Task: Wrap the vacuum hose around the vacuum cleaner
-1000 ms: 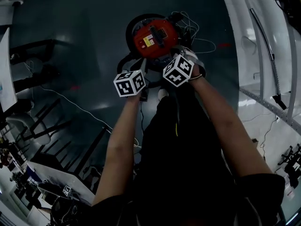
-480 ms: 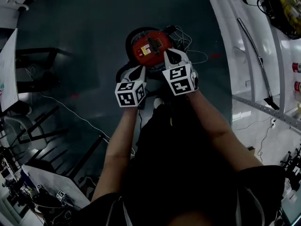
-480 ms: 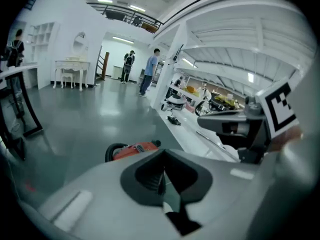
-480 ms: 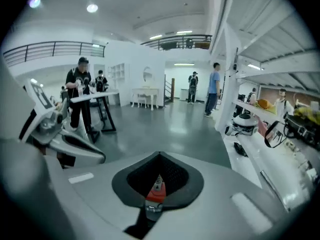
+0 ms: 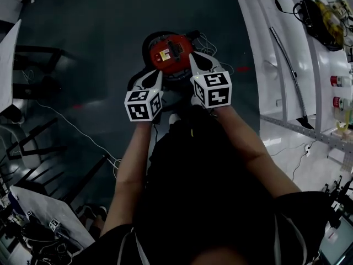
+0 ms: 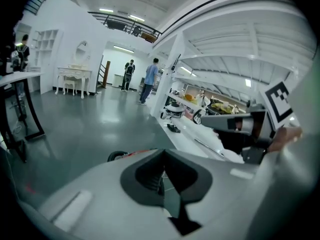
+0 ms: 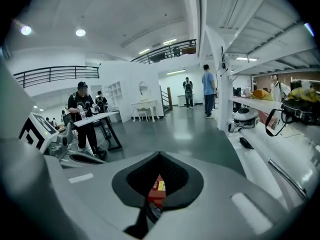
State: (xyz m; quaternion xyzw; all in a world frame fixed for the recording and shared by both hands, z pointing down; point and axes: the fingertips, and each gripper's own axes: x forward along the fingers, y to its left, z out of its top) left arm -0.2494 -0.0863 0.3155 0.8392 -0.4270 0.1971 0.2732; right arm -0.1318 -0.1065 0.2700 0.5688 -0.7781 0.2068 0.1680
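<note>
No legible text found. Yellow-white label [image 5: 164,53] on the red vacuum cleaner [image 5: 175,59] noted; print too small to read.

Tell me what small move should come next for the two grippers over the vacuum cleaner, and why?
Probably open the left gripper and lower it to the hose: it and the right gripper hang shut and empty above the vacuum cleaner.
</note>
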